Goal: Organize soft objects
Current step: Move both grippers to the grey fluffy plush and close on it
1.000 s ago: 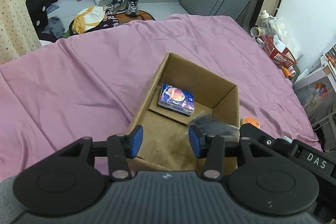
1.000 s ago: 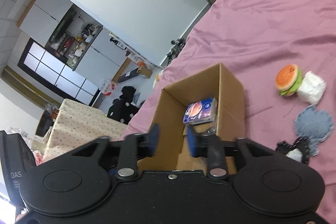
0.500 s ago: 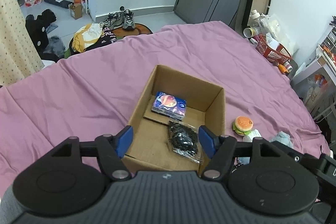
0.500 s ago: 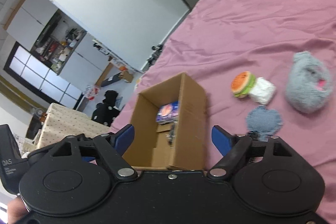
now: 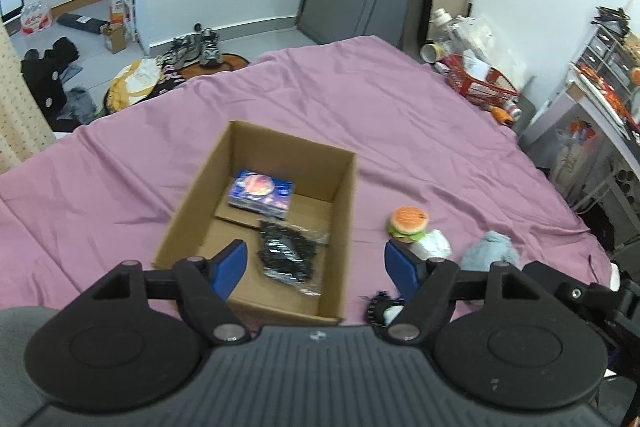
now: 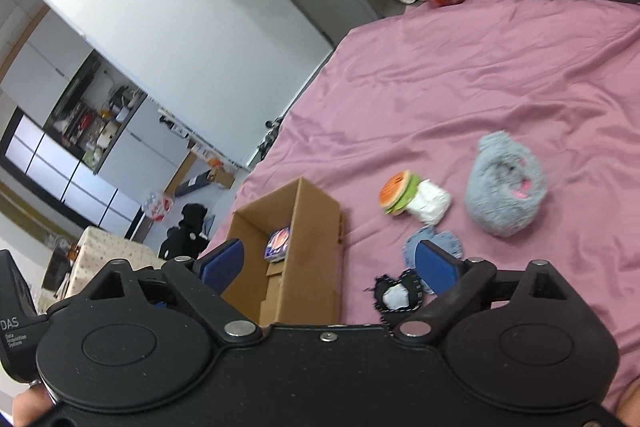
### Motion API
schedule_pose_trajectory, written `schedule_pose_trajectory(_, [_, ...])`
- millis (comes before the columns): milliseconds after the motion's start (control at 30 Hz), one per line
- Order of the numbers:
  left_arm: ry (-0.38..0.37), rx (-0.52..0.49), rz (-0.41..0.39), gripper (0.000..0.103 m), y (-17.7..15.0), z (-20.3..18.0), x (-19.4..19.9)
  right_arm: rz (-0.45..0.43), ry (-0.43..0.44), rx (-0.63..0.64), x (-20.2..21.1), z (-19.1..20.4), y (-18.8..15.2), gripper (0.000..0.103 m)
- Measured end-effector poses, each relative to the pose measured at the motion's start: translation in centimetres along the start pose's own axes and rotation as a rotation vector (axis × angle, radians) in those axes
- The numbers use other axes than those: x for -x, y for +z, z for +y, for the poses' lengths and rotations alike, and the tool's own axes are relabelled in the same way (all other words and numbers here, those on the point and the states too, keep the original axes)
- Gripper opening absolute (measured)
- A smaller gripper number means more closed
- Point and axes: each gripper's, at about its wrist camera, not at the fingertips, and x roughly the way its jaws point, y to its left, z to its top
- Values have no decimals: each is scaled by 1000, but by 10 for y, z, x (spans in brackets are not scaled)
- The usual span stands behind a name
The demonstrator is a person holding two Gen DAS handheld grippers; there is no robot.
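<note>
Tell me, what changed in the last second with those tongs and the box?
Both tongs, left and right, opened wide and pulled back from the cardboard box. A black packet, not lying there a second ago, now rests inside. The blue tissue pack in the box, and the burger toy on the purple sheet, stayed put.

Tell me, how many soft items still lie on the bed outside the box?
5: burger toy, white bundle touching it, grey fluffy item further right, blue denim patch, black-and-white patch. The right gripper may hide more.
</note>
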Motion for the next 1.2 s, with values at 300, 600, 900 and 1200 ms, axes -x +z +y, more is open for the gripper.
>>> schedule_pose_trajectory(300, [-58, -56, -6, 74, -4, -46, -7, -75, -35, -51, 27, -31, 14, 96])
schedule_pose_trajectory(600, [-89, -78, 22, 74, -12, -82, -24, -129, -108, -99, 42, -62, 24, 100])
schedule_pose_trajectory(900, [-106, -91, 49, 74, -16, -108, -49, -148, -145, -164, 41, -92, 28, 103])
schedule_pose_trajectory(1200, [-132, -84, 84, 74, -20, -127, -78, -104, -139, -273, 22, -122, 28, 102])
